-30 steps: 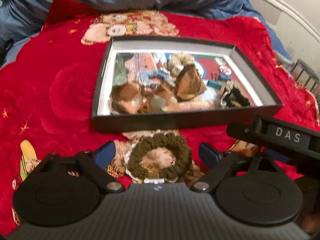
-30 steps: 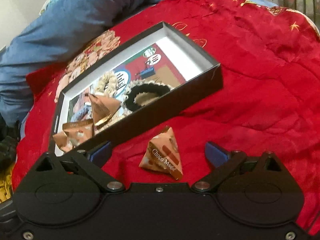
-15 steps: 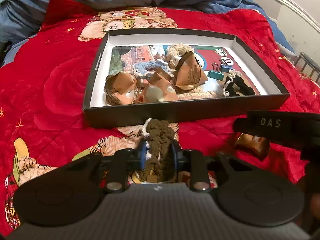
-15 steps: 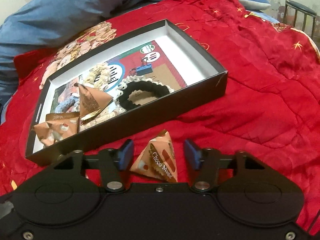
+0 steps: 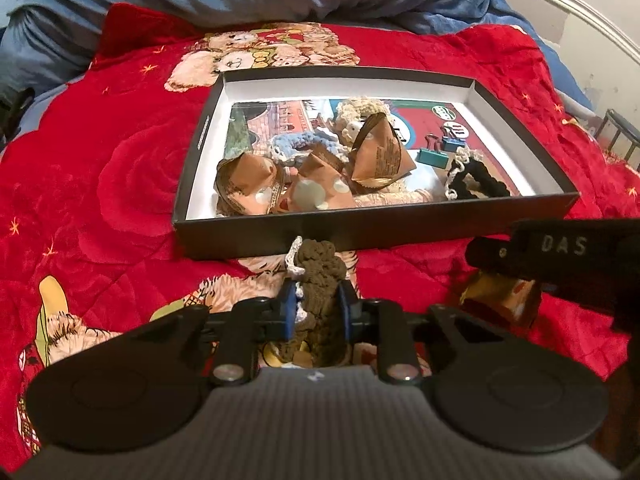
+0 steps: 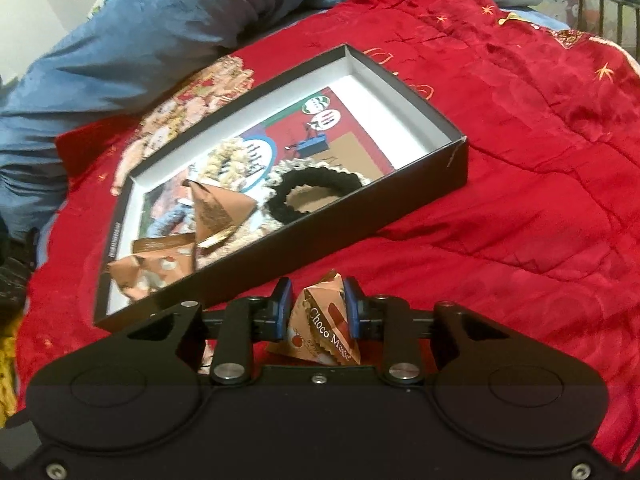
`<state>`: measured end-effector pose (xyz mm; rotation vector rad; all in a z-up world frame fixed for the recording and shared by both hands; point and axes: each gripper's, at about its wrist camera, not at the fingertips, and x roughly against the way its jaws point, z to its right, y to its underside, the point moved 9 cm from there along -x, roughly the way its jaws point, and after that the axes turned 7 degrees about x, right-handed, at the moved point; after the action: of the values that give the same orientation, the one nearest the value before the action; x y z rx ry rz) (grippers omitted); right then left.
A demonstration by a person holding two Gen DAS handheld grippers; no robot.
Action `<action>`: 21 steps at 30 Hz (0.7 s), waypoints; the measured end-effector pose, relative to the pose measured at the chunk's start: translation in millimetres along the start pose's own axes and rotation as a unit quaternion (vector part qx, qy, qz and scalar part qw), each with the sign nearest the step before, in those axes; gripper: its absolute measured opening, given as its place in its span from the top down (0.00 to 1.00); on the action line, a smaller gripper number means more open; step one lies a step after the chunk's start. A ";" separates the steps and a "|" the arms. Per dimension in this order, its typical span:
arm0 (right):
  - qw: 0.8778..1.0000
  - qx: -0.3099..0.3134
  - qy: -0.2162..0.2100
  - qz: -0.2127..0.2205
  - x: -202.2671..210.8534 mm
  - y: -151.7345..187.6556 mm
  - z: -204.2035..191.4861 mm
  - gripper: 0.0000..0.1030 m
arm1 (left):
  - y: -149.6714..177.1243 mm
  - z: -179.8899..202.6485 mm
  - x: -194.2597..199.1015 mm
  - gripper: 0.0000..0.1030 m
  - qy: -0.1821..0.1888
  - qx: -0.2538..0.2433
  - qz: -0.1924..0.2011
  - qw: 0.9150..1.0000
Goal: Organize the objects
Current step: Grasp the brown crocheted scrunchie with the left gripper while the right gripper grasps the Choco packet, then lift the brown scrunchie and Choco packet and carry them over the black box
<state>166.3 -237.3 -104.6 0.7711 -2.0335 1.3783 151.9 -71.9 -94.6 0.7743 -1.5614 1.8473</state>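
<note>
Black box wall point(image 5: 360, 236) just ahead of both tongs, box open on top, its floor crowded, bare red blanket point(image 6: 540, 208) right of the right tongs

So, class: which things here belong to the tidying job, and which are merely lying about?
Part of the job:
brown scrunchie in the left gripper
Choco Magic packet in the right gripper
black box

Just lying about:
red blanket
blue duvet

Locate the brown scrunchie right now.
Left wrist view, bottom centre: the brown scrunchie is squeezed between the left gripper fingers, over the red blanket, just short of the box front wall.
</note>
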 end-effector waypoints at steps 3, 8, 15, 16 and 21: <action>1.000 -0.001 -0.016 0.005 3.6 0.6 -5.2 0.74 | -1.5 -0.6 1.8 0.80 0.005 0.005 0.001 1.000; 1.000 0.009 -0.021 0.014 8.0 -0.2 -12.3 0.74 | -2.0 1.1 6.3 0.84 0.011 0.007 0.004 1.000; 0.999 0.002 -0.028 0.025 7.8 -6.2 -14.9 0.74 | -11.6 2.4 25.2 0.86 0.025 0.014 0.032 0.999; 0.999 0.001 -0.031 0.026 9.1 -7.1 -15.5 0.74 | -12.2 2.9 27.2 0.86 0.027 0.015 0.033 0.999; 0.998 0.000 -0.045 0.037 15.9 -11.2 -18.5 0.74 | -13.7 4.9 32.7 0.86 0.027 0.013 0.041 0.999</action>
<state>166.0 -225.7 -80.4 0.7773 -2.1514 1.4087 141.1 -72.7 -60.6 0.6749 -1.5592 1.9339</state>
